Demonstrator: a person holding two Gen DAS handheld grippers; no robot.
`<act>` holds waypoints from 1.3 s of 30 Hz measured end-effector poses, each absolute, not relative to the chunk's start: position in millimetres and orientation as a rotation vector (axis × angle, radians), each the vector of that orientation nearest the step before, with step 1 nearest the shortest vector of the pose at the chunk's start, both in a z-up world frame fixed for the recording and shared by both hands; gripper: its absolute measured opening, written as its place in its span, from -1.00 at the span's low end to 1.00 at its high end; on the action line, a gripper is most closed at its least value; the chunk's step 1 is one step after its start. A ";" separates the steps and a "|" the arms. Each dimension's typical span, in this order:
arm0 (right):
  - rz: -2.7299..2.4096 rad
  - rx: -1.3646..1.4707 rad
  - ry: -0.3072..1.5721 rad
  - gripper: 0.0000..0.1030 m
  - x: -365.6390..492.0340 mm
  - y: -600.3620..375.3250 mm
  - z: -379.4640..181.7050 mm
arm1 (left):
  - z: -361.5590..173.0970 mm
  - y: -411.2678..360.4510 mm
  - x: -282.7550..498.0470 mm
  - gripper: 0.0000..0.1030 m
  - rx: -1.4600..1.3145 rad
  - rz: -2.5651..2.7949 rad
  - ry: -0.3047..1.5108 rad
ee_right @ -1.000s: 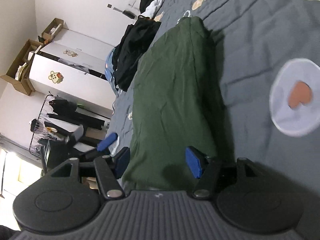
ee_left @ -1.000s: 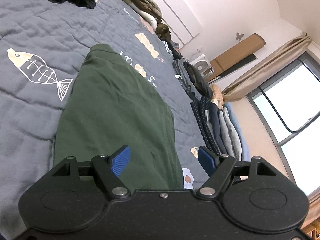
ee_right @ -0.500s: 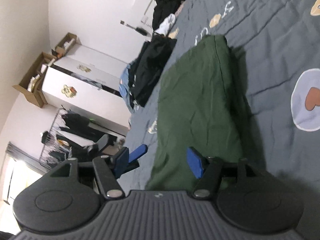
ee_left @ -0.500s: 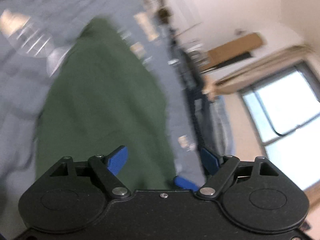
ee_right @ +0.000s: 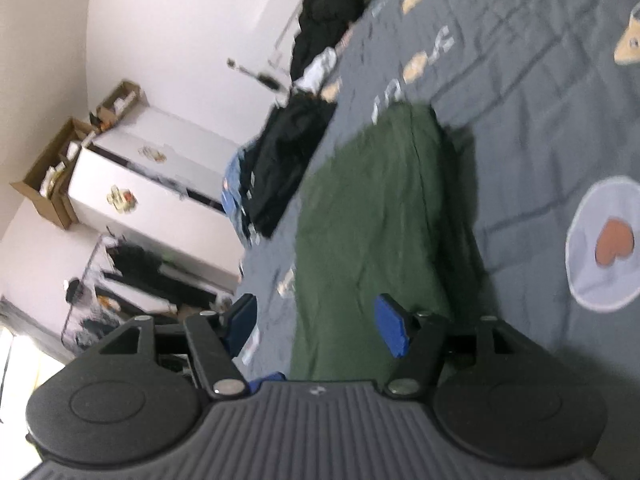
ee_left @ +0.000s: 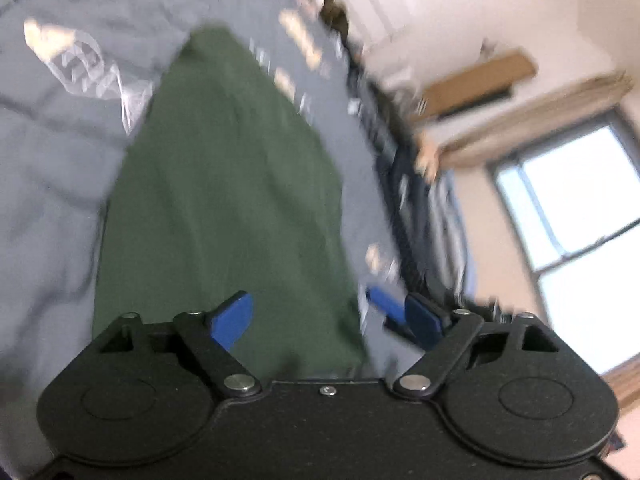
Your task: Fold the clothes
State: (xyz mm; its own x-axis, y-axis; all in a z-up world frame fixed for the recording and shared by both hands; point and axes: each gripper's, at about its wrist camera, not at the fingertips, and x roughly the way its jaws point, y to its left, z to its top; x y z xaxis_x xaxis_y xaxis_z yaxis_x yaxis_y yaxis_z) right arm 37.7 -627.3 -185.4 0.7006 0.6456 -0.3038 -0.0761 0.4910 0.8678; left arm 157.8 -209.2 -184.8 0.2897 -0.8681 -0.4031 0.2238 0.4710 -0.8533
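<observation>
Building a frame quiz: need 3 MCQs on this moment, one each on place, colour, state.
1. Where does the folded garment lie?
A. on the grey bedspread
B. on a chair
C. on the floor
2. What colour is the folded garment?
A. red
B. dark green
C. white
3. What is the right gripper doing?
A. clamped on the garment
B. open, holding nothing
C. gripping a hanger

1 A: grey quilting surrounds the garment.
2 B: green in both views.
3 B: its blue pads stand apart, pressing on nothing.
</observation>
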 end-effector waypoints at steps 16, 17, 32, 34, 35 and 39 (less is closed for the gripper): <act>0.869 0.757 0.914 0.44 240.5 -495.7 -146.5 | -210.6 -210.4 156.5 0.67 -0.655 -0.683 1.215; 0.876 0.744 0.940 0.44 250.4 -485.9 -150.9 | -210.7 -209.0 157.9 0.67 -0.657 -0.681 1.223; 0.658 0.744 1.059 0.42 332.5 -465.6 -207.5 | -200.6 -207.5 164.7 0.66 -0.563 -0.684 1.253; 0.616 0.743 1.047 0.41 341.7 -470.9 -209.6 | -199.4 -208.1 165.0 0.66 -0.562 -0.684 1.254; 0.594 0.734 1.028 0.41 344.6 -473.4 -209.4 | -198.5 -208.2 165.3 0.66 -0.562 -0.685 1.254; 0.534 0.815 1.036 0.42 354.8 -488.1 -212.4 | -189.6 -203.9 167.3 0.67 -0.554 -0.690 1.233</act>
State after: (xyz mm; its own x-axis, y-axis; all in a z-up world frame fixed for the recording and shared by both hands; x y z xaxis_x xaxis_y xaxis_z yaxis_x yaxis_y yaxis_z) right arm 354.8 -488.1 -212.4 0.4283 0.7269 -0.5368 -0.0155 0.5999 0.8000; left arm 167.3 -203.9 -189.6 0.1791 -0.7345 -0.6545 0.1729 0.6784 -0.7140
